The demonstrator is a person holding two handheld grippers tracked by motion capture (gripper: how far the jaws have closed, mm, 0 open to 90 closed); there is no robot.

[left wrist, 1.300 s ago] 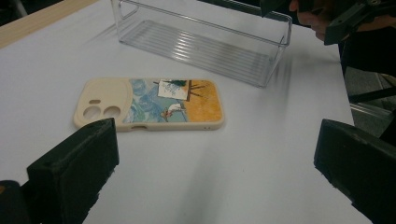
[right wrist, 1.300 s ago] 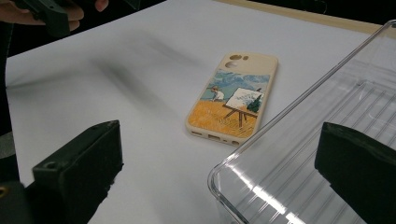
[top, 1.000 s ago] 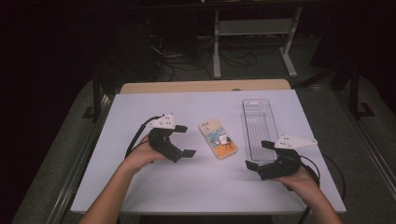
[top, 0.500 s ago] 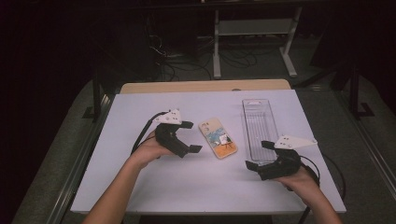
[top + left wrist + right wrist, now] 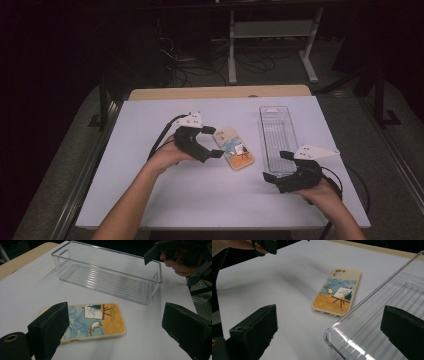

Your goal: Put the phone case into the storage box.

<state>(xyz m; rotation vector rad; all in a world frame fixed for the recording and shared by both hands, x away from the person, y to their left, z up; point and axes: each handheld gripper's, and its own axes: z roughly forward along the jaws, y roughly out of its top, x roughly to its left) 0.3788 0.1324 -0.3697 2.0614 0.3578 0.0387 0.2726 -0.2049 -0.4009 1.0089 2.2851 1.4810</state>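
A cream phone case [image 5: 235, 148] with a painted field scene lies flat mid-table, camera cutout at its far end. My left gripper [image 5: 214, 142] sits just left of it, open; its jaws have just been closing a little. In the left gripper view the phone case [image 5: 100, 320] lies low between the wide-apart jaws of the left gripper [image 5: 116, 315], untouched by the pads. A clear plastic bin [image 5: 277, 140] stands empty to the right. My right gripper [image 5: 276, 166] rests open at the bin's near end. In the right gripper view its right jaw stands behind the bin [image 5: 387, 305] wall.
The white table [image 5: 200, 200] has bare room at the front and left. A wooden strip [image 5: 220, 93] borders its far edge. Beyond are dark floor, cables and a metal stand [image 5: 272, 30]. Cables trail from both grippers.
My left gripper has slid to the right, up to the phone case's left side. The right gripper, the case and the bin have stayed put.
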